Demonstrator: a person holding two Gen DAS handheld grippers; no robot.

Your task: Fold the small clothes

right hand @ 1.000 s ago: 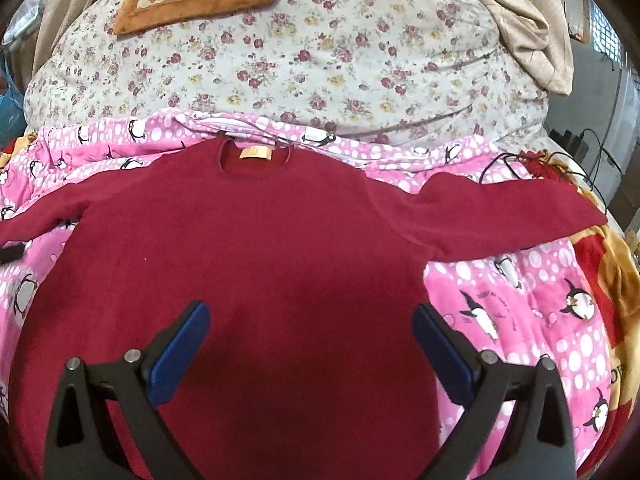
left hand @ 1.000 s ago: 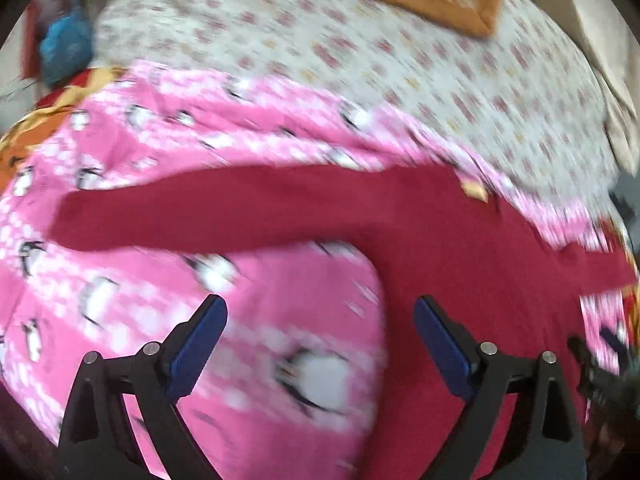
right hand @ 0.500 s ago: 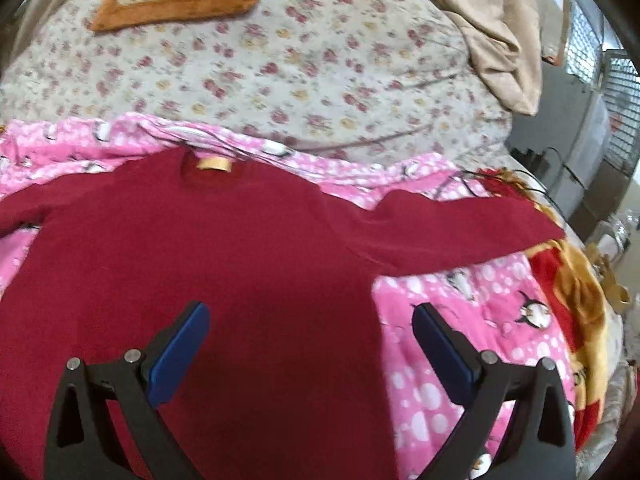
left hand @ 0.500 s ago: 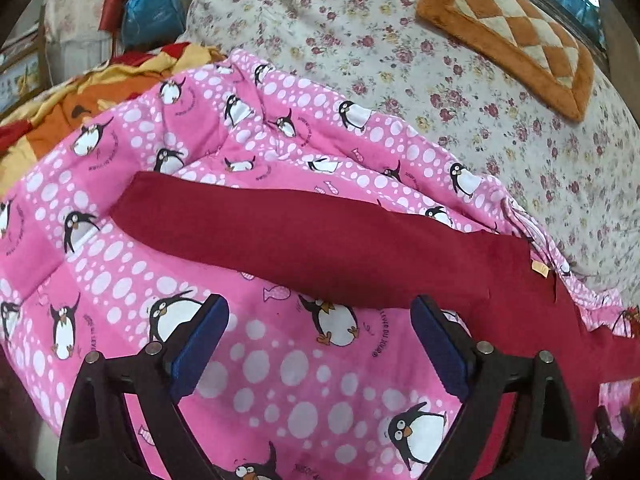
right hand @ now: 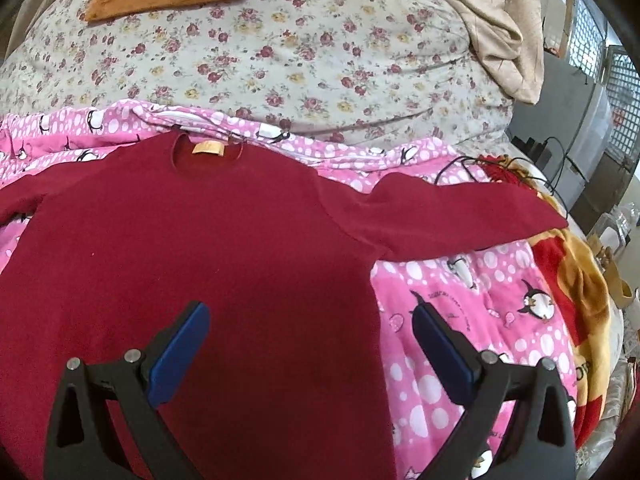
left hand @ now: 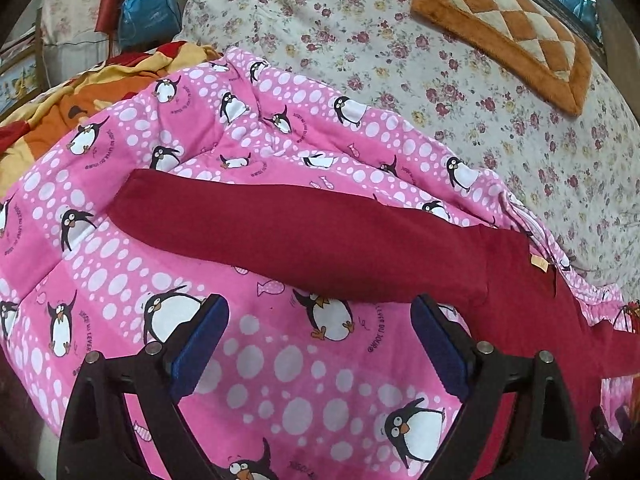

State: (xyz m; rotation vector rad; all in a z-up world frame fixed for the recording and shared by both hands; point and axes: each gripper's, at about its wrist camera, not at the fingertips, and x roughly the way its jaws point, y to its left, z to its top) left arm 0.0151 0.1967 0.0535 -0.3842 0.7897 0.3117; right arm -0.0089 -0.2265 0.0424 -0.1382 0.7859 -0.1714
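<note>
Red sweater (right hand: pixel 224 248) was laid flat on the pink penguin quilt (left hand: pixel 280 364), collar toward the floral bedding (right hand: pixel 280 48), sleeves stretched sideways. Since a second before, the left hand-held gripper (left hand: pixel 320 344) had been swung toward the left sleeve (left hand: pixel 288 236); both it and the right hand-held gripper (right hand: pixel 310 340) were seen released, empty.

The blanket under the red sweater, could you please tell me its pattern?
Pink blanket with white dots and cartoon penguins, clearest in the left wrist view.
</note>
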